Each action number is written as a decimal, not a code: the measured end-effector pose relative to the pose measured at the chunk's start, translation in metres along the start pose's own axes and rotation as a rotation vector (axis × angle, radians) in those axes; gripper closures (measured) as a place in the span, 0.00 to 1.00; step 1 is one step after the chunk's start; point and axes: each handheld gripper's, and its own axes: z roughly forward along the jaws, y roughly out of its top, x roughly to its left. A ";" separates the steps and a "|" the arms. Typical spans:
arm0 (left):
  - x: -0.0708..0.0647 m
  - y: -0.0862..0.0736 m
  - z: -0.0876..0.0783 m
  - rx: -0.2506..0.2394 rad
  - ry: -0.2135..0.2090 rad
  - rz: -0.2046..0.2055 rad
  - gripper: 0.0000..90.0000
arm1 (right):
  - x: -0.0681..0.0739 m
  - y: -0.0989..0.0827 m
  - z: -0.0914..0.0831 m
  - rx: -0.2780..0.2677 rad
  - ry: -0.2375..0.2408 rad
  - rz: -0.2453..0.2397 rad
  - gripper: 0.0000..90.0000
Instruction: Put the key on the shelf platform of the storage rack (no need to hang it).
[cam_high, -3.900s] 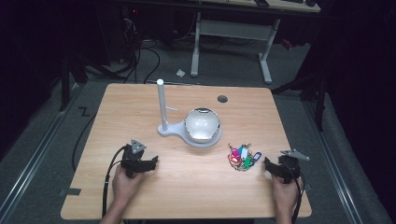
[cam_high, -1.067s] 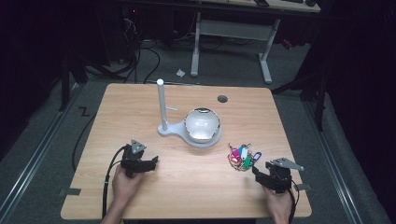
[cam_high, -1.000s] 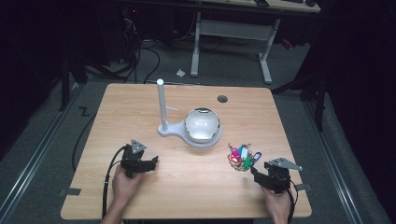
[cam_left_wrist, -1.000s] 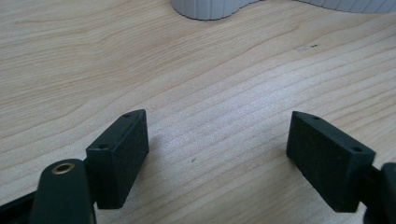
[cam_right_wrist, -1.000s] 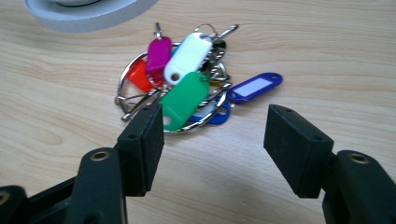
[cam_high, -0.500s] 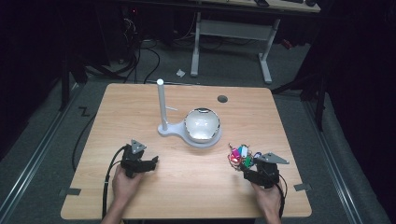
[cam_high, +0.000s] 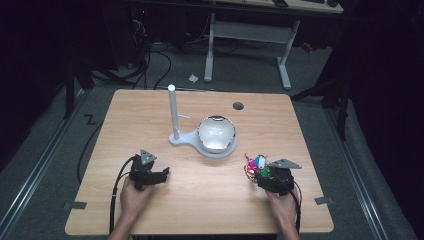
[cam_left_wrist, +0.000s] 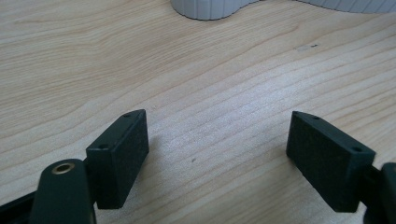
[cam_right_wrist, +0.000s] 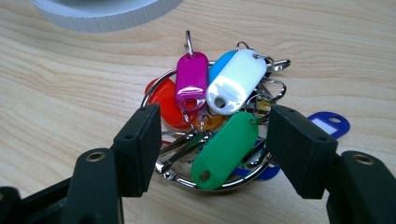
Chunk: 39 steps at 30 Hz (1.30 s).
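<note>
A bunch of coloured key tags (cam_high: 256, 164) on a metal ring lies on the wooden table (cam_high: 210, 195) at the front right. Pink, white, green, red and blue tags (cam_right_wrist: 219, 126) show in the right gripper view. My right gripper (cam_right_wrist: 215, 119) is open, with one jaw on each side of the bunch, low over the table. In the high view the right gripper (cam_high: 256, 174) sits just behind the tags. My left gripper (cam_high: 164, 174) rests at the front left. The left gripper (cam_left_wrist: 217, 121) is open over bare wood with nothing between its jaws.
A white stand with an upright post (cam_high: 171, 112) and a round shiny bowl (cam_high: 216, 134) sits mid-table, just beyond both grippers. Its ribbed base (cam_left_wrist: 210, 7) and rim (cam_right_wrist: 107, 9) edge into the gripper views. A small dark hole (cam_high: 238, 106) marks the far table side.
My right gripper has moved left and forward from the table's right edge to the key tags and now straddles them. The left gripper has stayed still.
</note>
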 end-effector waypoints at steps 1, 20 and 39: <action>0.000 0.000 0.000 0.000 0.000 0.000 0.24 | 0.000 0.000 0.001 -0.001 0.000 0.000 0.40; 0.000 0.000 0.000 0.000 0.000 0.000 0.24 | 0.000 0.003 0.022 0.024 0.072 -0.004 0.52; 0.000 0.000 0.000 0.000 0.000 0.001 0.24 | 0.004 0.002 0.014 -0.003 0.146 -0.062 0.89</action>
